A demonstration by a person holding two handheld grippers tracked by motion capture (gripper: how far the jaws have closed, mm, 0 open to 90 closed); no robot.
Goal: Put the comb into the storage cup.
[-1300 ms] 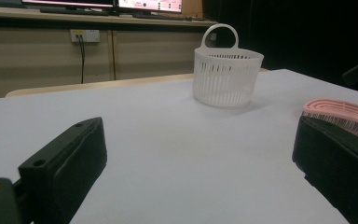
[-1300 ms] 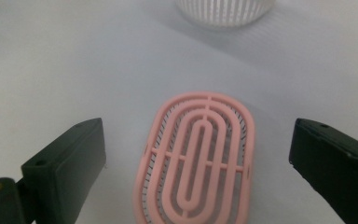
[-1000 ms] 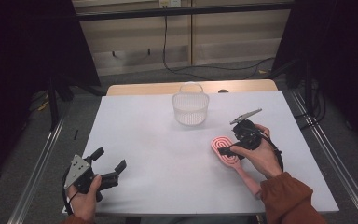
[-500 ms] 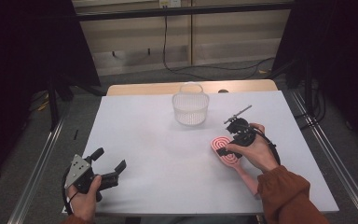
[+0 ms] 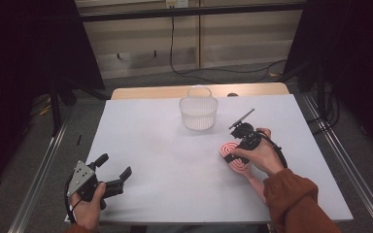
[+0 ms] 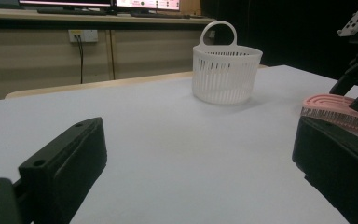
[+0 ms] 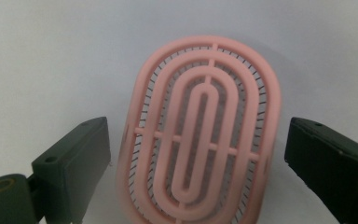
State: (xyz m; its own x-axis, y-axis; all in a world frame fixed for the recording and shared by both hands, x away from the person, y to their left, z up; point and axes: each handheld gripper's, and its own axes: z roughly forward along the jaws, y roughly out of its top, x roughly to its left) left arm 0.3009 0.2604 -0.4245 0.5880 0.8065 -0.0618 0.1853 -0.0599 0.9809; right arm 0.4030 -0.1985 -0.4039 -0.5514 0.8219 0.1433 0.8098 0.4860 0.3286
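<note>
Both black fingers (image 7: 74, 163) of the right gripper (image 5: 240, 145) stand either side of the pink oval plastic brush with concentric ridges (image 7: 200, 130), with a gap between each pad and its rim; the jaws have just been closing around it without pressing on it. That brush lies flat on the white table (image 5: 165, 160), right of centre and nearer the person than the white slotted plastic basket with a loop handle (image 5: 198, 111). Near the table's front left corner, the left gripper (image 5: 112, 169) is held with jaws spread wide and nothing between them.
</note>
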